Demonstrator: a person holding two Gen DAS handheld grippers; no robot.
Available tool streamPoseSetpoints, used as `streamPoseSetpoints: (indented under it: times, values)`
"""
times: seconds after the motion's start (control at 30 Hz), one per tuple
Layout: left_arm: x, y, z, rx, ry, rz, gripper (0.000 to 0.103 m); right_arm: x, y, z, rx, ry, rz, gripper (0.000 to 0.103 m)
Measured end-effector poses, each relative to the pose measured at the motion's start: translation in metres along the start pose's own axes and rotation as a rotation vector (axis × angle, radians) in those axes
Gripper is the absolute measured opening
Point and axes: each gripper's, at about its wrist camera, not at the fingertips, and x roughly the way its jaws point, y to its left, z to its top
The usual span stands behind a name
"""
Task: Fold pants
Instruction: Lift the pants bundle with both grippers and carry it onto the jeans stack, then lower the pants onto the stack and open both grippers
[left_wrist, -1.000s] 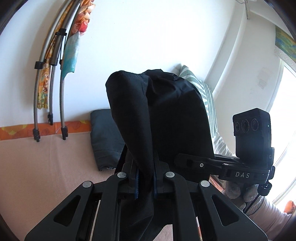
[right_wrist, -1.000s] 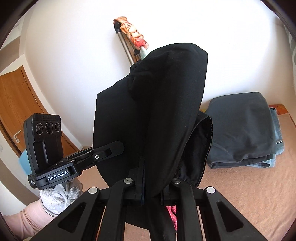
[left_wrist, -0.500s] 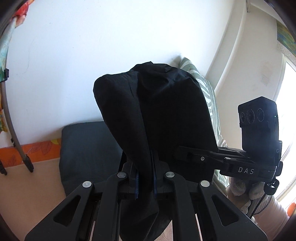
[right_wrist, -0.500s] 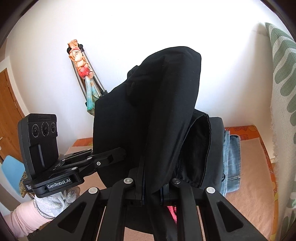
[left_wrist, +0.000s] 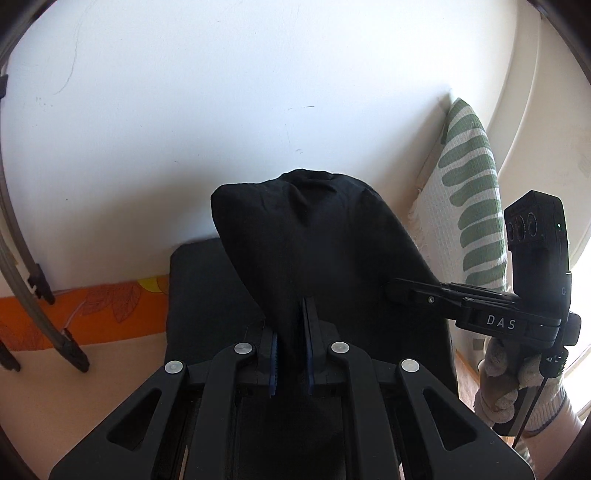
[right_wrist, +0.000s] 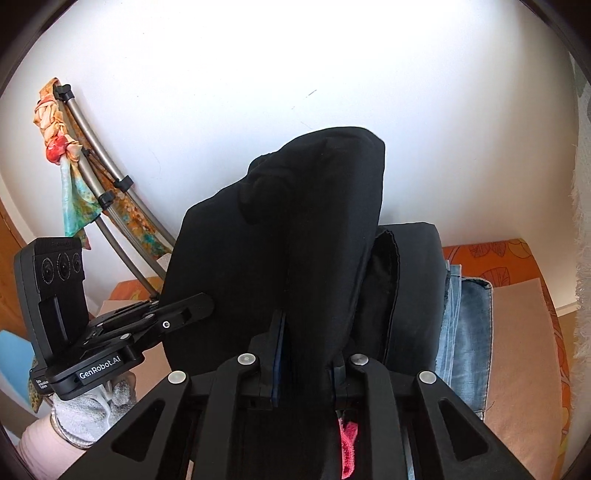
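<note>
Black fabric of the pants (left_wrist: 325, 258) is pinched between the nearly closed fingers of the left gripper (left_wrist: 291, 347), and the right gripper (right_wrist: 306, 350) clamps another fold of the pants in the same way, so the garment hangs raised between both. Beyond it lies a dark folded stack (right_wrist: 417, 295) on blue jeans (right_wrist: 469, 332), near a green-striped pillow (left_wrist: 469, 206) against the white wall (left_wrist: 221, 110).

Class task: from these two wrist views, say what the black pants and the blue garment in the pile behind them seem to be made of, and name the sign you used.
Black pants: apparently a matte woven cloth, perhaps cotton; it drapes in soft folds over the gripper fingers without shine. Blue garment: probably denim, judging by its faded blue surface and visible stitched seam.
</note>
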Motion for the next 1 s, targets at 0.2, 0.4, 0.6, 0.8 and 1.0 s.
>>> streamPoseSetpoints:
  times: [0.2, 0.4, 0.6, 0.8, 1.0]
  values:
    - [0.014, 0.007, -0.001, 0.017, 0.013, 0.114, 0.012, 0.002, -0.007, -0.002, -0.019, -0.002, -0.132, 0.026]
    - [0.005, 0.005, -0.012, 0.064, 0.033, 0.123, 0.015, -0.003, 0.002, -0.012, -0.066, 0.017, -0.206, 0.03]
    - [-0.01, -0.017, -0.036, 0.17, 0.037, 0.127, 0.027, -0.033, 0.033, -0.028, -0.159, -0.042, -0.193, 0.033]
    - [-0.008, -0.022, -0.074, 0.18, 0.123, 0.113, 0.027, -0.028, 0.047, -0.065, -0.215, 0.038, -0.214, 0.033]
    - [-0.041, -0.019, -0.092, 0.122, 0.14, 0.087, 0.027, -0.038, 0.029, -0.093, -0.119, 0.055, -0.203, 0.033]
